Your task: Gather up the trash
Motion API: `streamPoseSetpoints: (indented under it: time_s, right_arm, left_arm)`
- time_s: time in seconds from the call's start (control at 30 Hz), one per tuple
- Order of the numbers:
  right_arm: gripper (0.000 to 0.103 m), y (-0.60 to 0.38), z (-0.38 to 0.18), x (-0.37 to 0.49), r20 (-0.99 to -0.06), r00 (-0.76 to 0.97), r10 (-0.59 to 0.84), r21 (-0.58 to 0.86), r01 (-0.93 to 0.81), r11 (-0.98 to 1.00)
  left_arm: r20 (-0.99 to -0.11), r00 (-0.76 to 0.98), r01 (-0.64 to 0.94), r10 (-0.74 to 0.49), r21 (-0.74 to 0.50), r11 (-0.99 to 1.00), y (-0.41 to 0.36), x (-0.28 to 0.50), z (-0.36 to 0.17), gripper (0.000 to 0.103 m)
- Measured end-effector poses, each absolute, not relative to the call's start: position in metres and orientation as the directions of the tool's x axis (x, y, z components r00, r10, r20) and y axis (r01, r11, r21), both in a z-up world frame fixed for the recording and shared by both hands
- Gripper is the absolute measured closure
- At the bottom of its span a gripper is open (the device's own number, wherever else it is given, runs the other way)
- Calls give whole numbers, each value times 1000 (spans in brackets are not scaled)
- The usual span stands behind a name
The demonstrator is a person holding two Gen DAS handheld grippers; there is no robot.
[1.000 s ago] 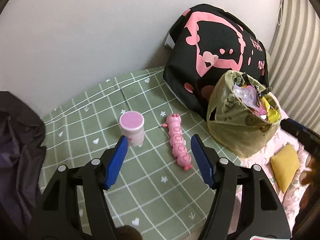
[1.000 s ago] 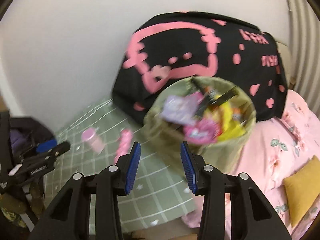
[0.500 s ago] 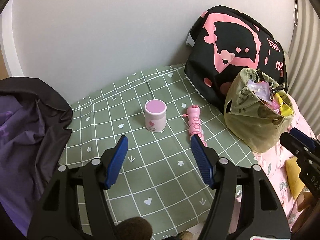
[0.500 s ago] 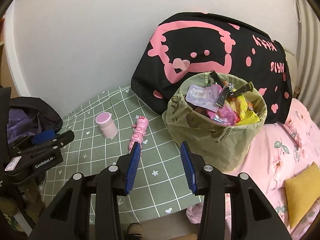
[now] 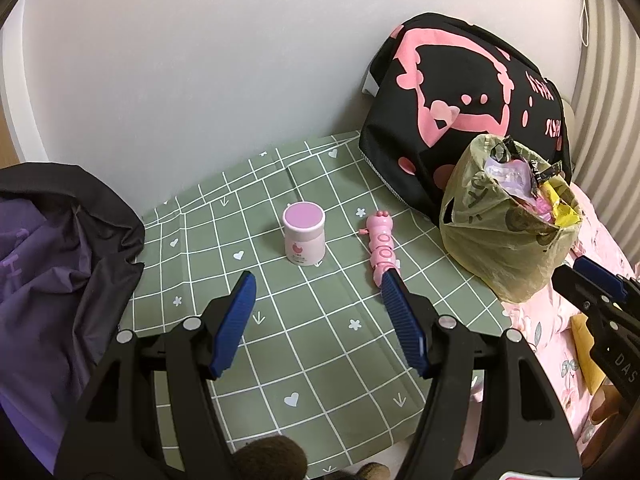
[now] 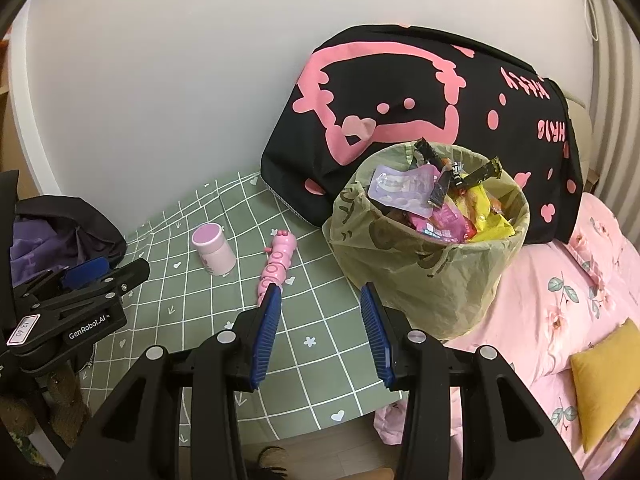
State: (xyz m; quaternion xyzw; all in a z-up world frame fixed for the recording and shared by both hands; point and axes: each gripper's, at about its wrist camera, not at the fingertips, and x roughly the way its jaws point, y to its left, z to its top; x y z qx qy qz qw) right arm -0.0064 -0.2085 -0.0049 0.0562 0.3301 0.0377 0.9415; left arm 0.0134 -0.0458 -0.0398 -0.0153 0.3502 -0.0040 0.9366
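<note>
An olive trash bag (image 6: 424,264) stuffed with colourful wrappers (image 6: 444,208) stands at the right edge of the green checked cloth (image 6: 192,300); it also shows in the left wrist view (image 5: 504,240). My left gripper (image 5: 318,288) is open and empty above the cloth, in front of a pink-lidded jar (image 5: 304,234) and a pink caterpillar toy (image 5: 382,246). My right gripper (image 6: 320,300) is open and empty, low in front of the bag. The jar (image 6: 214,250) and the toy (image 6: 276,266) lie to its left.
A black bag with pink print (image 6: 420,108) leans on the wall behind the trash bag. Dark purple clothing (image 5: 56,264) lies at the left. A pink flowered bedsheet (image 6: 560,304) with a yellow cushion (image 6: 604,380) is at the right.
Both grippers have pulled back and up from the table; the jar, toy and trash bag look smaller and farther. The right view was blurred a second ago and is steady now. Both stay open.
</note>
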Motion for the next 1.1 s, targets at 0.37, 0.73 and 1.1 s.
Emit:
streamPoseSetpoints:
  time_s: [0.37, 0.73, 1.1]
  right_arm:
    - [64, -208, -3, -10, -608, 787, 101, 132, -25, 991]
    - [64, -210, -3, -12, -607, 789, 95, 132, -17, 991]
    - [64, -212, -2, -13, -604, 792, 91, 133, -13, 991]
  left_arm:
    - [-636, 772, 12, -27, -28, 1000, -49, 10, -35, 41]
    - [-633, 774, 18, -29, -24, 1000, -51, 8, -34, 41]
    - [-632, 774, 26, -34, -22, 999, -53, 7, -33, 41]
